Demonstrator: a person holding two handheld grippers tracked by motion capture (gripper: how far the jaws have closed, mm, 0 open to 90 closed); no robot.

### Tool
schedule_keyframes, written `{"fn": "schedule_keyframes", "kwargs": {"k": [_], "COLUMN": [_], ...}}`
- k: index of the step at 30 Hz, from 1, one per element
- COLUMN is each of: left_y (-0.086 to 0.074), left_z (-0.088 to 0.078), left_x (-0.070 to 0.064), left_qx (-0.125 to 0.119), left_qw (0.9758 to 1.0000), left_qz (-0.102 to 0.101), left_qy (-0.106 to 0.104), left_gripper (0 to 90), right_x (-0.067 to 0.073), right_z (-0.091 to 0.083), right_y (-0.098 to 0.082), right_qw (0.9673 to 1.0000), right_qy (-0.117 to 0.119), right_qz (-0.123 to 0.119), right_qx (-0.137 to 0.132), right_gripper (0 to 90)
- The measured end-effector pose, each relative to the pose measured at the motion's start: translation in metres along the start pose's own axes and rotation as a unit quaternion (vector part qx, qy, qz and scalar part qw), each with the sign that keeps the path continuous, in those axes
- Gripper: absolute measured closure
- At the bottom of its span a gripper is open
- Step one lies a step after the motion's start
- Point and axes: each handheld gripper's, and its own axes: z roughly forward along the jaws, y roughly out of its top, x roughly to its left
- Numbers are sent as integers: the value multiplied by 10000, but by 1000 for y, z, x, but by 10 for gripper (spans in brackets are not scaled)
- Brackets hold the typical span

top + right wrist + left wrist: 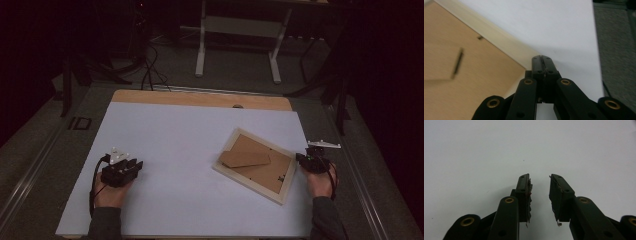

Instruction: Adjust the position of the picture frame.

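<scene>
The frame (253, 165) has pale, smooth wood rails and a matt brown fibreboard back. A matt white sheet (165, 150) covers the wooden desk (200, 98). The tongs (540, 195) look matt black plastic.

Left gripper (540, 195) hanging out over plain white sheet (486, 150)

Jaws apart with a gap between, pointing toward 12 o'clock, holding nothing.

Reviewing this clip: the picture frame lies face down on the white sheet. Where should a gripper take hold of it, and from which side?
Probably the pale wooden border of the picture frame at its right corner, coming from the right, where the right gripper sits shut beside it. The frame lies flat, so only its raised rim offers a narrow edge; the brown backing and stand flap look too broad and flush.
</scene>
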Motion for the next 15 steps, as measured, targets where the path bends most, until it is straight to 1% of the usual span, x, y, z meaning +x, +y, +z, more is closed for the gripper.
{"fn": "schedule_keyframes", "kwargs": {"k": [2, 3, 5, 9, 10, 12, 15], "left_y": [0, 0, 0, 0, 0, 0, 1], "left_z": [0, 0, 0, 1, 1, 1, 2], "left_x": [0, 0, -1, -1, -2, -2, -3], "left_qx": [-4, -2, -6, 0, -5, -13, -2], "left_qw": [10000, 10000, 10000, 10000, 10000, 10000, 10000], "left_qz": [-6, -5, -12, 7, 3, 6, 18], "left_qy": [-5, -4, -4, -14, -19, -28, -15], "left_gripper": [707, 707, 706, 706, 706, 706, 701], "right_x": [-4, -4, -7, -6, -5, -6, -4], "right_z": [0, 0, 0, 4, 5, 5, 5], "right_y": [-5, -5, -10, -14, -15, -15, -15], "right_qw": [9998, 9998, 9995, 9994, 9993, 9991, 9990], "right_qy": [-150, -150, -261, -217, -240, -213, -255], "right_qz": [68, 68, 131, 182, 172, 297, 285], "right_qx": [65, 65, 130, 222, 228, 212, 242], "right_gripper": [899, 899, 899, 899, 899, 899, 899]}}
